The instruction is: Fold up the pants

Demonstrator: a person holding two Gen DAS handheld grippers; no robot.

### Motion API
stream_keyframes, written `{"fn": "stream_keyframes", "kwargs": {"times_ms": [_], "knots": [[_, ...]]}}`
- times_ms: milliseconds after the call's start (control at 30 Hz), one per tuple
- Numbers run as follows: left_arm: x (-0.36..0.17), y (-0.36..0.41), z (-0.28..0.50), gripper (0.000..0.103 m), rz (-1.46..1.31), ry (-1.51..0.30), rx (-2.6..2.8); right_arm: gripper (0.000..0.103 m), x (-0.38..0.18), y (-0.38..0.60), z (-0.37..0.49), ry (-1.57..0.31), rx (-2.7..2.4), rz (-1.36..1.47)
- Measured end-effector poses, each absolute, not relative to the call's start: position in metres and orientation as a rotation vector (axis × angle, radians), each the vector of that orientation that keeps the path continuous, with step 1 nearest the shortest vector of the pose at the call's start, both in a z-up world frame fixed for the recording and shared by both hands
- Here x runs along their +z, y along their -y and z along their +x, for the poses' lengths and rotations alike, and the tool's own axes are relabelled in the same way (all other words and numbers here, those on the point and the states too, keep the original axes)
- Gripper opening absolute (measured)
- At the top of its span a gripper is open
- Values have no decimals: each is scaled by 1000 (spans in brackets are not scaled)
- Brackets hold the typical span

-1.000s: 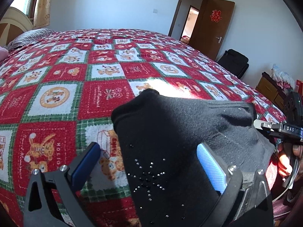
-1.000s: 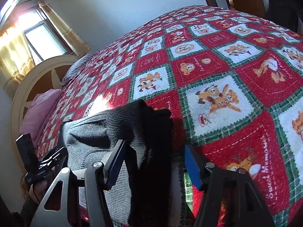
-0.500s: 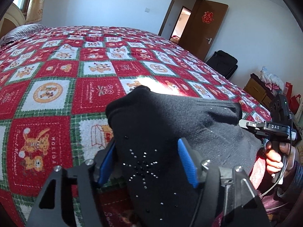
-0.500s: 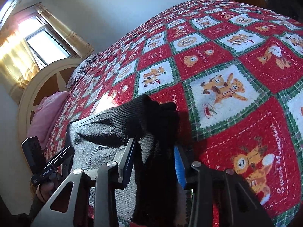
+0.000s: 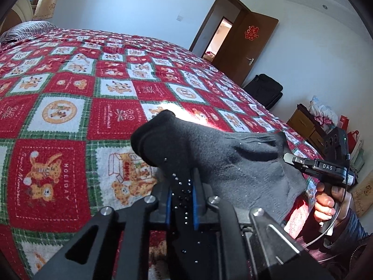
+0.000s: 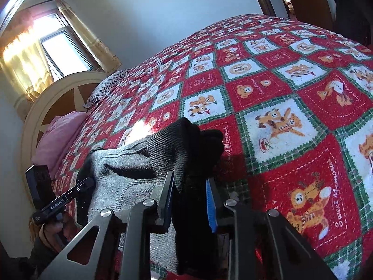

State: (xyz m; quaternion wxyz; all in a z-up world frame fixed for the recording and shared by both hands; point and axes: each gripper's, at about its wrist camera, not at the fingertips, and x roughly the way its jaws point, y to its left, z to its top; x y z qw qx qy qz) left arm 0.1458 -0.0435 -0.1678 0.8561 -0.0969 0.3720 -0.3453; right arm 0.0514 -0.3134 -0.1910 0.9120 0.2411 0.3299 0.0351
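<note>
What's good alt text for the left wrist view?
The left gripper is clamped on a fold of black pants dotted with small rhinestones, held over a red, white and green teddy-bear bedspread. At right, the person's other hand holds the right gripper against the far edge of the pants; an open brown door stands behind.

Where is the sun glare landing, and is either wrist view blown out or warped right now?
Left wrist view: a bright sun patch lies on the red checked bedspread just beyond the dark fleece pants; fisheye bends the brown wooden door.
Right wrist view: the sunlit window is overexposed, the same patch washes out the bedspread beside the pants, and the cuff throws a hard shadow to its right.
</note>
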Motion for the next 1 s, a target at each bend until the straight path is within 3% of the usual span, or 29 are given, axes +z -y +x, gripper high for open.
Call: {"fn": "stream_keyframes", "kwargs": {"times_ms": [433,1000], "knots": [[-137,17,135,12,-174,-693,-663,25,-166,282,72,-660,134,454],[-121,-70,139,13,-142,-637,-430,24,-127,184,170,-687,300,320]]}}
